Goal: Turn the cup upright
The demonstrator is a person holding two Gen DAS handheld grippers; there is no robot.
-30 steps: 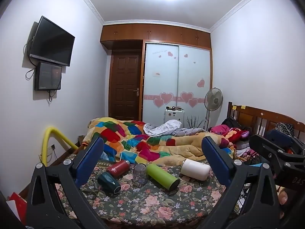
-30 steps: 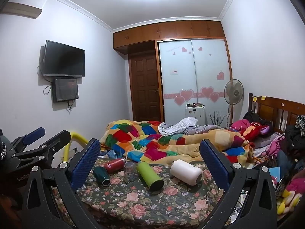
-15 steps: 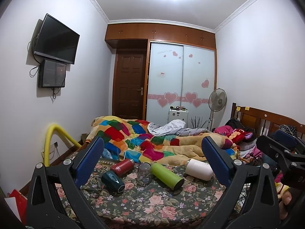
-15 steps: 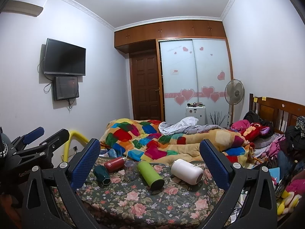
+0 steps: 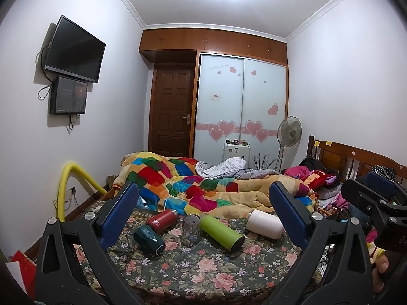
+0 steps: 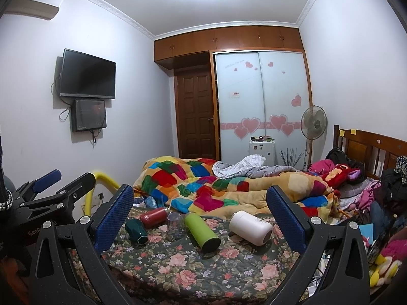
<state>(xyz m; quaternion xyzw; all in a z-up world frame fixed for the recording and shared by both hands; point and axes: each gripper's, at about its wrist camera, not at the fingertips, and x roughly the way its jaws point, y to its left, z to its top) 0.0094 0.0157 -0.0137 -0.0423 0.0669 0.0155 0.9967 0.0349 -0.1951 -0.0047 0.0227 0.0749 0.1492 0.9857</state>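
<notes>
Nearest the camera, the left claw (image 5: 202,214) and the right claw (image 6: 199,213) both gape wide, holding nothing, above the bed's flowered sheet (image 5: 203,267).

Past them five vessels sit in a row on that sheet. A dark green cup (image 5: 149,236) lies on its side at 9 o'clock of a clear glass (image 5: 191,227), which stands mouth down. A red flask (image 5: 162,218), a lime green bottle (image 5: 222,231) and a white cup (image 5: 264,223) also lie on their sides; the red flask's label is too small to read.

The right view alone shows the left tool's body with "Gen" printed on it, and an air conditioner (image 6: 35,6).

Further off are a patchwork quilt (image 5: 183,178), a fan (image 5: 289,131), a wardrobe with pink hearts (image 5: 241,106) and a wall television (image 5: 73,50).
</notes>
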